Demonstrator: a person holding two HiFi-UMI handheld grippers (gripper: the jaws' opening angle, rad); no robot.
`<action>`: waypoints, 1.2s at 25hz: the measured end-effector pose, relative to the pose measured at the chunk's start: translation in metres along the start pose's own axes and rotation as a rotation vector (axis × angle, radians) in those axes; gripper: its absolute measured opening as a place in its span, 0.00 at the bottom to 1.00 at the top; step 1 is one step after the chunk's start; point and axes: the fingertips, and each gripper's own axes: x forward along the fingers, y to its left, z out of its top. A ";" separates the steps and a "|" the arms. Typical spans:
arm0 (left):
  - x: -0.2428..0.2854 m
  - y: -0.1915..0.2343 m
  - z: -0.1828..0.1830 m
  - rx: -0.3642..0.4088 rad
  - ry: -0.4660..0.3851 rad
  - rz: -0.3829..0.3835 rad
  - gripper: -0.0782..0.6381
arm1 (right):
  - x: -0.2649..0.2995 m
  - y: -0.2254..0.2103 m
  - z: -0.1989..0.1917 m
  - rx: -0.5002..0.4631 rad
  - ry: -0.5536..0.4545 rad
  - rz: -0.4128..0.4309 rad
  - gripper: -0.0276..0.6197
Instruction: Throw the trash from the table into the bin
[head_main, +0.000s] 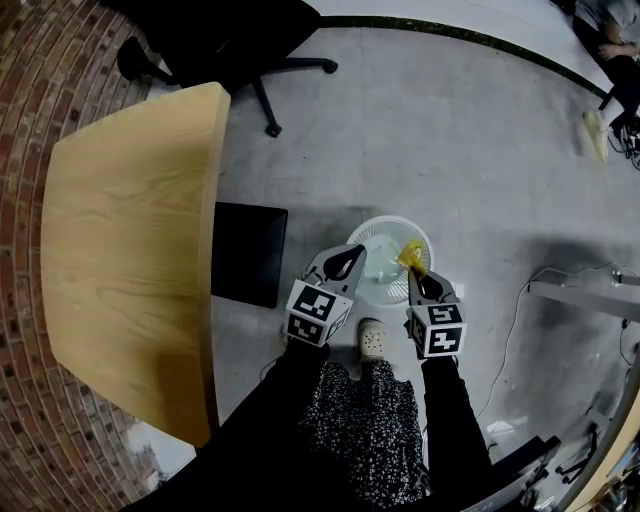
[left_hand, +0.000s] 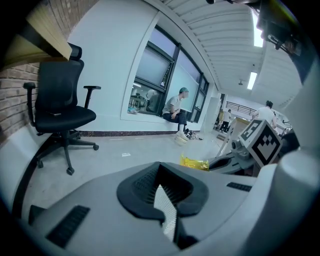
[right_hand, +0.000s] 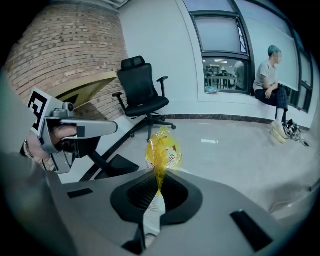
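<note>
head view, wrapper: the yellow wrapper (head_main: 410, 254) juts forward from the right tool (head_main: 413, 270), above the open white bin (head_main: 392, 218).
head view, left tool (head_main: 352, 258): just left of the right tool, over the bin's near rim.
left gripper view: jaws together, empty; the wrapper (left_hand: 194, 162) is ahead and to the right.
right gripper view: jaws clamped on the wrapper's (right_hand: 162, 150) lower end, with its long axis along them. Letting go should probably drop it in.

Location type: office or lab-style workroom. Indicators: a curved wooden table (head_main: 130, 260) set against a brick wall (head_main: 30, 100), a black swivel office chair (right_hand: 142, 100) on castors, and a bare grey floor (head_main: 450, 150). A wide interior window (right_hand: 225, 50) opens onto a lit room behind the glass; a person (right_hand: 267, 77) sits on its sill. Strip lights (left_hand: 252, 80) run along a ribbed ceiling (left_hand: 220, 35), and loose cables (head_main: 512, 318) trail across the floor.
</note>
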 end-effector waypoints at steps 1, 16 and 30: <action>0.001 0.000 -0.003 -0.001 0.003 -0.001 0.11 | 0.001 -0.001 -0.003 0.004 0.003 -0.002 0.06; 0.010 0.000 -0.017 -0.027 0.012 0.005 0.11 | 0.017 -0.014 -0.028 -0.003 0.068 -0.009 0.06; 0.005 -0.001 -0.027 -0.045 0.025 -0.007 0.11 | 0.037 0.000 -0.043 0.026 0.086 0.050 0.48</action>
